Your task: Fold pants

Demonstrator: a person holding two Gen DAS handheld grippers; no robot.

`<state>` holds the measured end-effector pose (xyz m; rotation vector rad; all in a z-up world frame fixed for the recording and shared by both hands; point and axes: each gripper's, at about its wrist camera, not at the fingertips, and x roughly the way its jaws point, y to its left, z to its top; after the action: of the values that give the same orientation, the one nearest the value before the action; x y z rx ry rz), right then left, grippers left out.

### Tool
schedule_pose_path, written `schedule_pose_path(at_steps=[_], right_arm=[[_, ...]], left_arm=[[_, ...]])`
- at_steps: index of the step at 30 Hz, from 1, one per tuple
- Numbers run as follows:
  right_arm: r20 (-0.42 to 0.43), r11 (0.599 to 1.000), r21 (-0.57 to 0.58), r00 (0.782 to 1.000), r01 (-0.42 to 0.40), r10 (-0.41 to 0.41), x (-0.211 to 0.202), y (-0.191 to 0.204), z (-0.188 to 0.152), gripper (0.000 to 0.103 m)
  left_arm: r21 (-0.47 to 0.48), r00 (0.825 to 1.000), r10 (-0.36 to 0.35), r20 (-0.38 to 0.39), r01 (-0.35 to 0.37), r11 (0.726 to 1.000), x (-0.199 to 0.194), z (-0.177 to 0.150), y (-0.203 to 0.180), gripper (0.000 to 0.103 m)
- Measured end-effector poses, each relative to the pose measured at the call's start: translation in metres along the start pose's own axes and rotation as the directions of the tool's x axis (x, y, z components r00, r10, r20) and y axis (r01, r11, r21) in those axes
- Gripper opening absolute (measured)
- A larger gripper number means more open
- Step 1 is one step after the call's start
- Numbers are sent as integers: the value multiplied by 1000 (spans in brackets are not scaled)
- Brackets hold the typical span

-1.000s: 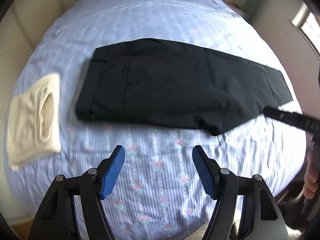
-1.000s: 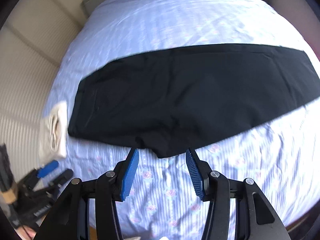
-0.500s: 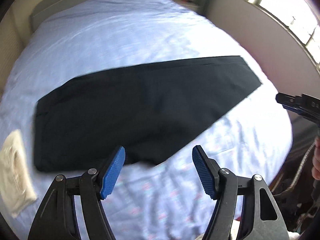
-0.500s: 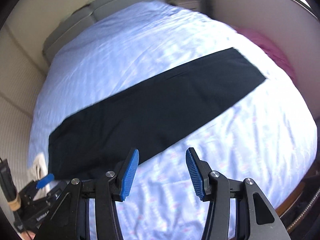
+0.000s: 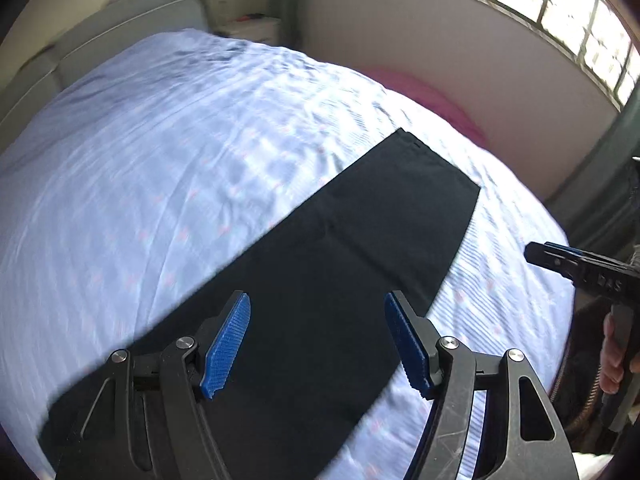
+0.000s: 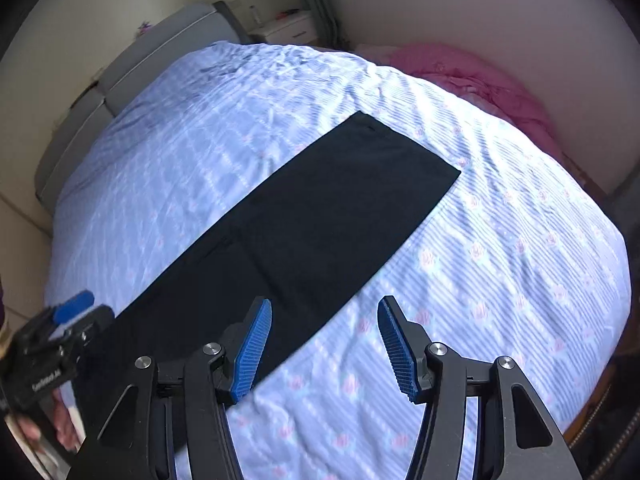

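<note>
Both claws gape empty above the pants [image 6: 320,216].
Grabbing one layer ahead of the right claw [image 6: 324,344] or left claw [image 5: 316,340] could skew the fold.

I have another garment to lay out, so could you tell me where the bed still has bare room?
The sheet is bare between the black pants and the near edge, and on the far side up to the headboard. The pink bedding crowds the wall side.

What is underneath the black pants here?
The pants lie flat on the blue floral bedsheet, which shows all around them. Anything directly beneath the fabric is covered.
</note>
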<state>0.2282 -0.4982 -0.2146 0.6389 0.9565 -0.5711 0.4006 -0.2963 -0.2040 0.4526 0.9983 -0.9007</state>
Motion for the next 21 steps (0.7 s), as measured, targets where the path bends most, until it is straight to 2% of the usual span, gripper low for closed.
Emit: schedule_pose_path(at_steps=[3, 10, 12, 13, 14, 21], right_arm=[[2, 999, 47, 1000, 5, -5, 27, -8, 12, 57], [-49, 985, 171, 999, -6, 14, 90, -22, 14, 57], [-73, 982, 188, 997, -5, 19, 99, -22, 11, 57], [-82, 981, 196, 996, -11, 27, 105, -23, 10, 57], [-92, 979, 201, 995, -15, 35, 109, -22, 8, 57], [-111, 982, 184, 993, -28, 49, 121, -14, 5, 57]], left_arm=[[30, 996, -43, -73, 45, 999, 50, 30, 6, 68], [21, 975, -92, -203, 98, 995, 138, 63, 18, 64], [38, 967, -97, -237, 109, 993, 156, 69, 18, 60], [47, 965, -96, -245, 111, 993, 161, 71, 18, 54], [55, 962, -97, -253, 115, 992, 167, 73, 18, 52], [79, 951, -105, -291, 134, 988, 192, 87, 23, 49]])
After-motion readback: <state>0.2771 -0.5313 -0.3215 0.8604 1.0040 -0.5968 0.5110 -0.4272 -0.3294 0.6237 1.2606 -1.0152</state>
